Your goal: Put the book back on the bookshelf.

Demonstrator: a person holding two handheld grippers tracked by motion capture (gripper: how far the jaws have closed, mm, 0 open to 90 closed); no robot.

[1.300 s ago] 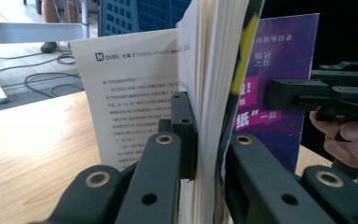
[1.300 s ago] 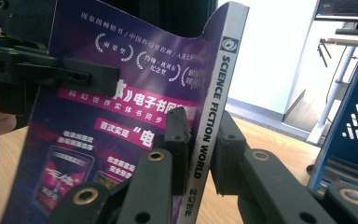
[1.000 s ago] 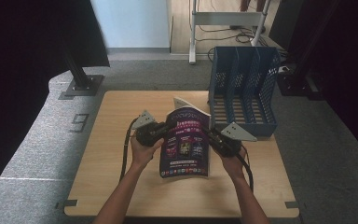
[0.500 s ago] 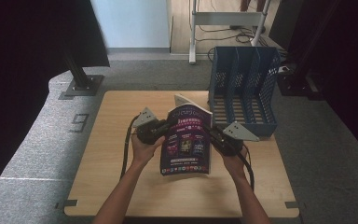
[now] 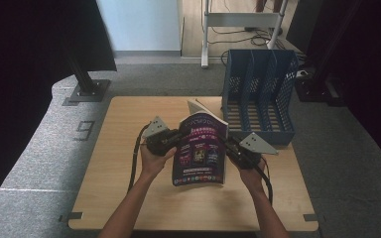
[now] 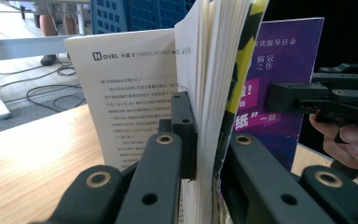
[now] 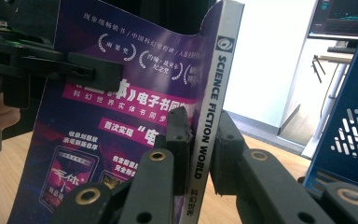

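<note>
A thick magazine (image 5: 201, 148) with a purple cover stands tilted over the middle of the wooden table (image 5: 129, 198), held from both sides. My left gripper (image 5: 174, 141) is shut on its open page edge; in the left gripper view the jaws (image 6: 207, 140) pinch the stack of pages (image 6: 214, 70), while one white printed page (image 6: 130, 93) splays loose to the left. My right gripper (image 5: 229, 148) is shut on the spine; in the right gripper view the pads (image 7: 200, 140) squeeze the white spine (image 7: 212, 107) that reads SCIENCE FICTION WORLD.
A blue file rack (image 5: 260, 91) with several upright slots stands at the table's far right corner, close behind the magazine, and its side (image 7: 354, 135) is near in the right gripper view. A metal stand (image 5: 240, 20) and cables lie on the floor beyond.
</note>
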